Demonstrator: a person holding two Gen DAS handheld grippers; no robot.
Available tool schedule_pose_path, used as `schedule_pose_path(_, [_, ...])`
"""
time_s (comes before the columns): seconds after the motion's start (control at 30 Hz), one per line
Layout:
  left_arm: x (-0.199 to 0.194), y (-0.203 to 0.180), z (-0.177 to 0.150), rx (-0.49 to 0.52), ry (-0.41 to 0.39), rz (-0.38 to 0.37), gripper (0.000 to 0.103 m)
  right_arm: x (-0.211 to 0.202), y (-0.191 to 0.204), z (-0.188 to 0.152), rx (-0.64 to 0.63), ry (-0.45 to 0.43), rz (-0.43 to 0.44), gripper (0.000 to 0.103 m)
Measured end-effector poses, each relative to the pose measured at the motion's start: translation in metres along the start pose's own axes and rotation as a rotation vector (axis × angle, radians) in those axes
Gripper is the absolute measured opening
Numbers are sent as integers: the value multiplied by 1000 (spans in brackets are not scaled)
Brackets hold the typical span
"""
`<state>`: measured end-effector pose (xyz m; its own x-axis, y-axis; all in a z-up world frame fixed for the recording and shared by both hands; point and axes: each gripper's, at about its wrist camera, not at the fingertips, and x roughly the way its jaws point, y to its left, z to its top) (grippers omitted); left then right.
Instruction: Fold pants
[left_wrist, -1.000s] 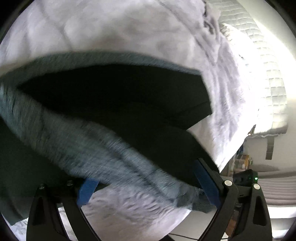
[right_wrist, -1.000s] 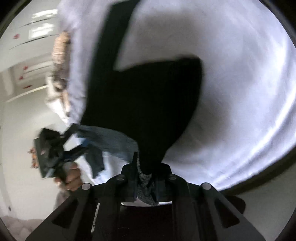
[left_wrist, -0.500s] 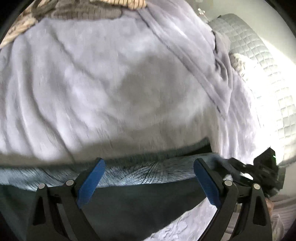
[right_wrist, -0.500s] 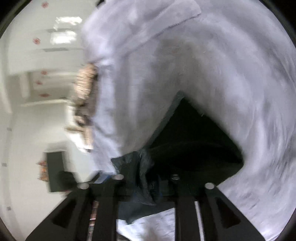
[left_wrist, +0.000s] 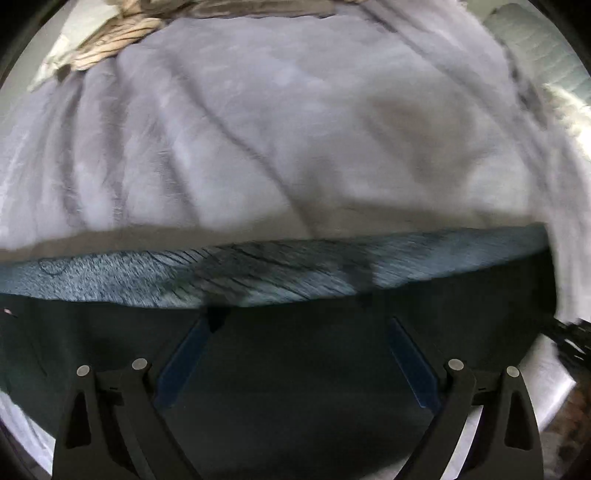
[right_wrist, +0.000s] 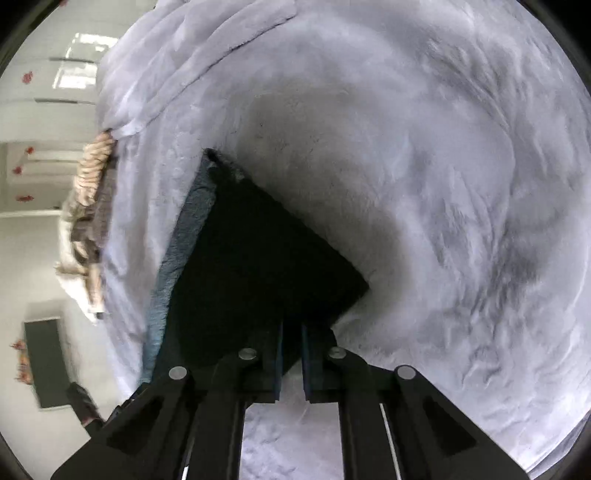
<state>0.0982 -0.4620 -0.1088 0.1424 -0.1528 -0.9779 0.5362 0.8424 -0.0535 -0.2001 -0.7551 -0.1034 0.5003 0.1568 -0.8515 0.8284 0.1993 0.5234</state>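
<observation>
Dark pants (left_wrist: 295, 369) folded flat on grey blanket (left_wrist: 295, 129) (fuzzy), left gripper (left_wrist: 295, 325) jaws spread over them, right gripper (right_wrist: 291, 332) jaws pressed together, empty.

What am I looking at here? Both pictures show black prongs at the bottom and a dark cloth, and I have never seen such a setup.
There is no robot. A person holds a two-finger gripper in each hand, and a fisheye camera on each looks forward along its fingers, so the black prongs are the grippers themselves. One picture comes from the left gripper, the other from the right gripper. Both look down on a fluffy pale blanket with dark pants lying on it. A striped cloth lies at the far edge. The left gripper's jaws stand wide open over the pants. The right gripper's jaws are shut at a corner of the pants, with no cloth visibly pinched.
</observation>
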Motion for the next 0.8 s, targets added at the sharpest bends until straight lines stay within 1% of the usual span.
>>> schedule_pose_path(0.03, [11, 1, 5, -11, 14, 24, 97, 3, 0, -1, -7, 6, -24, 8])
schedule_pose_path(0.07, [19, 1, 11, -20, 16, 29, 98, 6, 0, -1, -13, 12, -37, 8])
schedule_pose_path(0.13, [23, 1, 24, -29, 11, 40, 98, 7, 8, 0, -48, 12, -61, 10])
schedule_pose_path(0.17, [20, 1, 29, -27, 0, 36, 98, 3, 12, 0, -70, 7, -70, 17])
schedule_pose_path(0.2, [14, 3, 34, -24, -22, 37, 98, -2, 18, -2, -102, 1, -97, 24])
schedule_pose_path(0.27, [1, 13, 40, -30, -45, 40, 98, -8, 30, -5, -147, -8, -147, 27])
schedule_pose_path(0.3, [-4, 18, 39, -35, -53, 39, 98, -13, 34, -9, -172, -18, -155, 27])
schedule_pose_path(0.37, [-15, 34, 35, -43, -59, 55, 98, -22, 37, -20, -198, -23, -130, 27])
schedule_pose_path(0.4, [-21, 44, 29, -48, -57, 67, 98, -23, 39, -28, -206, -12, -109, 28])
schedule_pose_path(0.43, [-24, 50, 24, -54, -53, 78, 98, -20, 42, -38, -216, 11, -90, 29])
schedule_pose_path(0.5, [-31, 66, 7, -75, -37, 104, 98, -12, 48, -58, -245, 52, -79, 33])
schedule_pose_path(0.57, [-34, 81, -9, -95, -8, 105, 98, -1, 58, -74, -269, 89, -58, 34])
schedule_pose_path(0.63, [-36, 86, -25, -76, 6, 126, 98, 15, 72, -94, -278, 165, 22, 37])
schedule_pose_path(0.67, [-36, 89, -34, -59, 6, 153, 98, 23, 79, -102, -279, 204, 63, 43])
schedule_pose_path(0.7, [-35, 92, -40, -52, 8, 170, 98, 36, 90, -116, -286, 262, 111, 49])
schedule_pose_path(0.77, [-25, 110, -48, -70, 32, 213, 98, 59, 111, -138, -314, 345, 170, 49])
schedule_pose_path(0.8, [-19, 122, -48, -100, 48, 237, 98, 71, 121, -148, -326, 383, 196, 49])
